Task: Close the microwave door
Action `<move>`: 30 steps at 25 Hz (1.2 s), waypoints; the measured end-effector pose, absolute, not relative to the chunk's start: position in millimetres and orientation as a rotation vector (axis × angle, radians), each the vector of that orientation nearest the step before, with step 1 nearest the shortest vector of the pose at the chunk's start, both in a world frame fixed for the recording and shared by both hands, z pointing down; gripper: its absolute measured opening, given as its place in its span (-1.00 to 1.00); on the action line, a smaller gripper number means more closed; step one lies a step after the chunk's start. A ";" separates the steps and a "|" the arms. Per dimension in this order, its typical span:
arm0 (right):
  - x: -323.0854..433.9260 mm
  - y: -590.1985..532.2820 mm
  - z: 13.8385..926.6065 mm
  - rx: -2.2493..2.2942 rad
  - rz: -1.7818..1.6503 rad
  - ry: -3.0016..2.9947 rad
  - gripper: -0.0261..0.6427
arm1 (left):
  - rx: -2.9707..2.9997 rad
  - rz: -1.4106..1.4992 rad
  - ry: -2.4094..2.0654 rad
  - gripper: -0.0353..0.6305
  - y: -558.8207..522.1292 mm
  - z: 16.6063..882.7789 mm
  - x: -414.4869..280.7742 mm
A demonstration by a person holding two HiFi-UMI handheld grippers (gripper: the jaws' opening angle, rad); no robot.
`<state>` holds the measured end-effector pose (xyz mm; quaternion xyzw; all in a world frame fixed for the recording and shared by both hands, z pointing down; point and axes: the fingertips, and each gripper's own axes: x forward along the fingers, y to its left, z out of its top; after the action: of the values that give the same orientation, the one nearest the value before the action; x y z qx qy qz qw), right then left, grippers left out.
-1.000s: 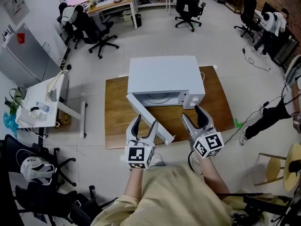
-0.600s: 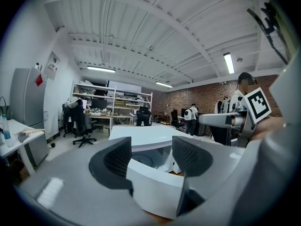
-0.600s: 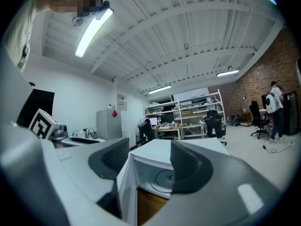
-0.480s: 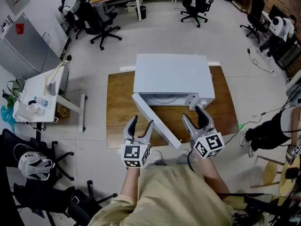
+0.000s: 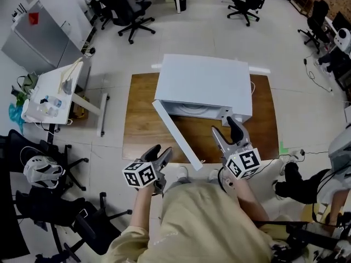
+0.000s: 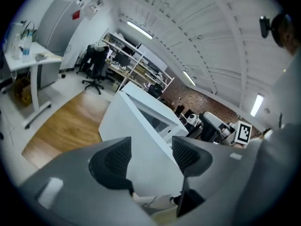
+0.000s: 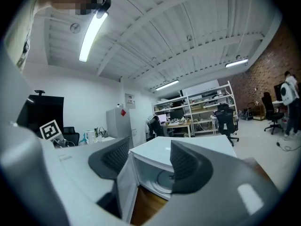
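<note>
The white microwave [image 5: 203, 84] stands on a wooden board [image 5: 142, 127] on the floor. Its door [image 5: 175, 138] hangs open, swung out towards me on its left hinge. In the head view my left gripper [image 5: 159, 155] is low, rolled on its side, just left of the door's free end, jaws apart and empty. My right gripper [image 5: 226, 131] points at the microwave's front right, open and empty. The left gripper view looks past its gripper [image 6: 150, 157] onto the door's [image 6: 136, 135] outer face. The right gripper view shows its gripper [image 7: 148, 159] before the open cavity [image 7: 162, 180] and the door's [image 7: 124, 187] inner side.
A white side table [image 5: 55, 92] with small items stands left of the board, a grey cabinet [image 5: 38, 43] behind it. Office chairs [image 5: 129, 10] are at the back. A black chair [image 5: 49, 201] is at my lower left. A seated person's legs [image 5: 307, 179] reach in from the right.
My left gripper has dropped back towards me and to the left, and rolled onto its side. The right gripper stays before the microwave's front. The door is still open.
</note>
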<state>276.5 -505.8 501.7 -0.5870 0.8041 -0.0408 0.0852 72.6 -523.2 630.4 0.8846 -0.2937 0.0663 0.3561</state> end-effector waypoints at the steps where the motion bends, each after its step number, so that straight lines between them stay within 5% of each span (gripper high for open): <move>1: 284.2 -509.1 504.8 -1.740 -0.133 2.401 -0.13 | 2.250 0.169 -0.738 -0.07 -520.7 637.9 74.6; 5: 306.1 -521.6 519.7 -1.695 -0.166 2.416 -0.13 | 2.186 0.186 -0.648 -0.05 -509.2 658.9 69.2; 8: 313.3 -523.4 535.2 -1.674 -0.194 2.421 -0.13 | 2.173 0.263 -0.608 0.41 -498.9 670.0 40.0; 16: 337.3 -530.2 561.0 -1.657 -0.252 2.409 -0.13 | 2.145 0.203 -0.429 0.88 -502.1 636.6 -11.9; 22: 342.2 -530.9 568.6 -1.646 -0.263 2.416 -0.13 | 1.510 0.136 -0.731 0.83 -495.7 689.2 -50.9; 30: 361.1 -525.0 572.8 -1.698 -0.273 2.376 -0.13 | 1.499 0.036 -0.411 0.22 -501.2 698.9 31.9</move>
<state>361.1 -525.0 572.8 -0.5758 0.8056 -0.0926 0.1042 31.9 -501.2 698.9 0.6762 -0.1854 0.0161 0.7128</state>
